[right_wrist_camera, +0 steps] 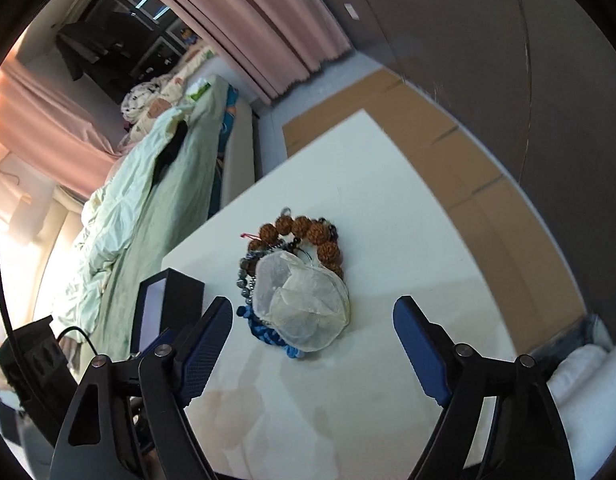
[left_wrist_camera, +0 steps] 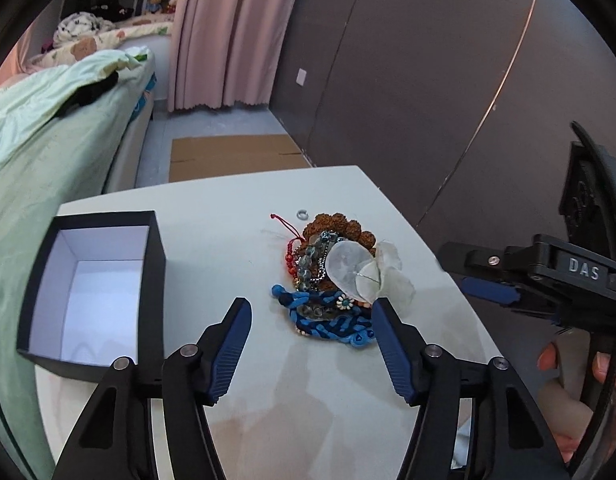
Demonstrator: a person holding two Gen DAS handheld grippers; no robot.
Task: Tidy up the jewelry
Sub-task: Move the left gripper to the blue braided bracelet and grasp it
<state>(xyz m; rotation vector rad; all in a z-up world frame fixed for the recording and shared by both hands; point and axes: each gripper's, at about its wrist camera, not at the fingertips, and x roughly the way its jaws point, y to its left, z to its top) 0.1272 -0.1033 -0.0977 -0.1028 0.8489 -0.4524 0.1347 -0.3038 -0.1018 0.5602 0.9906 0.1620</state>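
Note:
A heap of jewelry lies on the white table (left_wrist_camera: 228,240): a brown bead bracelet (left_wrist_camera: 347,226), a grey-blue bead bracelet (left_wrist_camera: 308,264), a red cord bracelet (left_wrist_camera: 290,248), blue braided cords (left_wrist_camera: 331,326) and a translucent shell-petal piece (left_wrist_camera: 355,270). A small silver ring (left_wrist_camera: 300,213) lies just beyond. An open black box (left_wrist_camera: 96,280) with white lining stands at the left. My left gripper (left_wrist_camera: 311,308) is open, just short of the heap. My right gripper (right_wrist_camera: 312,308) is open, near the shell piece (right_wrist_camera: 304,304) and the brown beads (right_wrist_camera: 308,232). The right gripper's body shows at the right of the left wrist view (left_wrist_camera: 547,276).
A bed with green bedding (left_wrist_camera: 48,152) runs along the table's left side. Flat cardboard (left_wrist_camera: 236,156) lies on the floor beyond the table. A dark wardrobe wall (left_wrist_camera: 427,80) stands to the right and pink curtains (left_wrist_camera: 236,32) hang behind.

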